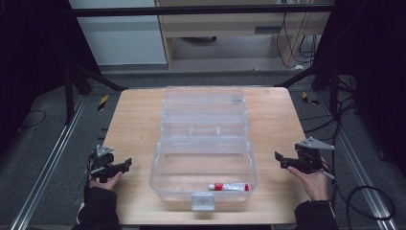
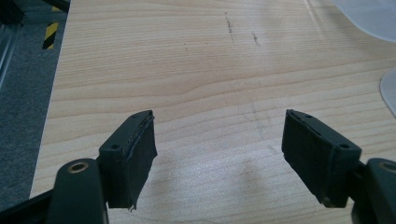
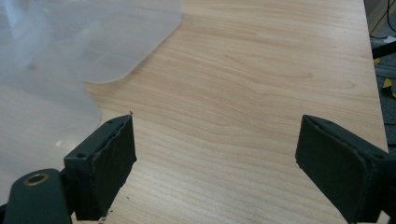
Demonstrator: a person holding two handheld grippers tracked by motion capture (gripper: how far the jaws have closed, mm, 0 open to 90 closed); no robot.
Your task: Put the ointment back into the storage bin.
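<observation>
Grey carpet surrounds one wooden counter [image 1: 139,124]. Two grippers rest at its lower edges, both with jaws spread and empty: left gripper [image 1: 125,164] lower left, right gripper [image 1: 279,158] lower right. Between them sits one open clear box [image 1: 203,139], holding one red-and-white tube [image 1: 230,186] near bottom centre.
</observation>
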